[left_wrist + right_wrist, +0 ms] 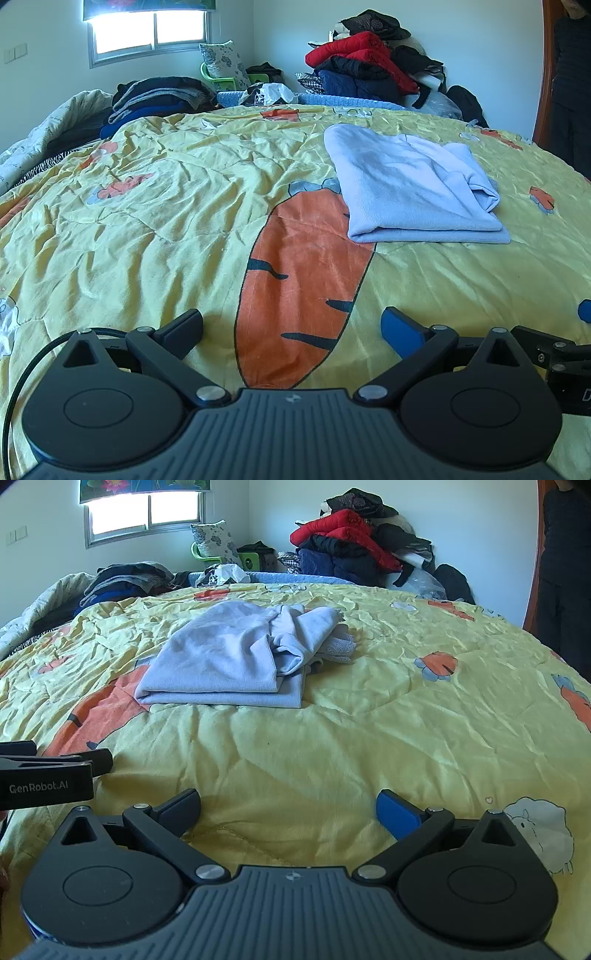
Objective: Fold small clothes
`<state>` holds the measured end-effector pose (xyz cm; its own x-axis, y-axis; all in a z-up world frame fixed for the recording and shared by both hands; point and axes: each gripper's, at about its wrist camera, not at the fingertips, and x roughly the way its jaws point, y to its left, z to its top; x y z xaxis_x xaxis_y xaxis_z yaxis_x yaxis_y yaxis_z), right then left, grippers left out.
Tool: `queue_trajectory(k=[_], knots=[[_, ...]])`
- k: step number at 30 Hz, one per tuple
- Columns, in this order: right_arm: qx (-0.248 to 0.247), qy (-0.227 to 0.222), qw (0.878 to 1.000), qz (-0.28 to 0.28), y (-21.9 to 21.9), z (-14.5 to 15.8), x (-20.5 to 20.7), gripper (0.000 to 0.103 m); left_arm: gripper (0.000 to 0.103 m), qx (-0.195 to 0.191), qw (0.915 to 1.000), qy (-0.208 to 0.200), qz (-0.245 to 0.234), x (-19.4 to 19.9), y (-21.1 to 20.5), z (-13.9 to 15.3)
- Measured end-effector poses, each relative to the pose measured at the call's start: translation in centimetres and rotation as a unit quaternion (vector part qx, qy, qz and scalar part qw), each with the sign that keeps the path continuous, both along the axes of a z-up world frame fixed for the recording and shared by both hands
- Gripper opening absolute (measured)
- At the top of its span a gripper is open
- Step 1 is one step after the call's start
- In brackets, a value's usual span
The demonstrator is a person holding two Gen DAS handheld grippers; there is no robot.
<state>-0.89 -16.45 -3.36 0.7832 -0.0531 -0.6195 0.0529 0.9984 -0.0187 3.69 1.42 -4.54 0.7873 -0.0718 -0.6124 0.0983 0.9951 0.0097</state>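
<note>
Sunlit and cluttered, the bedroom's yellow carrot-print quilt (147, 221) is carrying a pale blue garment (229, 657) lying folded mid-bed, while the left tongs (291, 325) and right tongs (288, 805) are hovering nearby, spread wide and empty, apparently having let go.

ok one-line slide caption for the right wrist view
Open right gripper hovers over the yellow quilt, facing a folded pale blue garment.
</note>
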Motion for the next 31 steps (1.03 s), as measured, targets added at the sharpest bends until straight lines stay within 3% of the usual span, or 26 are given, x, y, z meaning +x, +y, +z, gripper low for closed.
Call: queue_trajectory(k=[31], knots=[[-0.008,-0.001,1.000,-0.012,0.18,-0.15,0.04,0.103,0.103,0.000,1.0000,0.000,0.000,-0.02,0.01,0.01]])
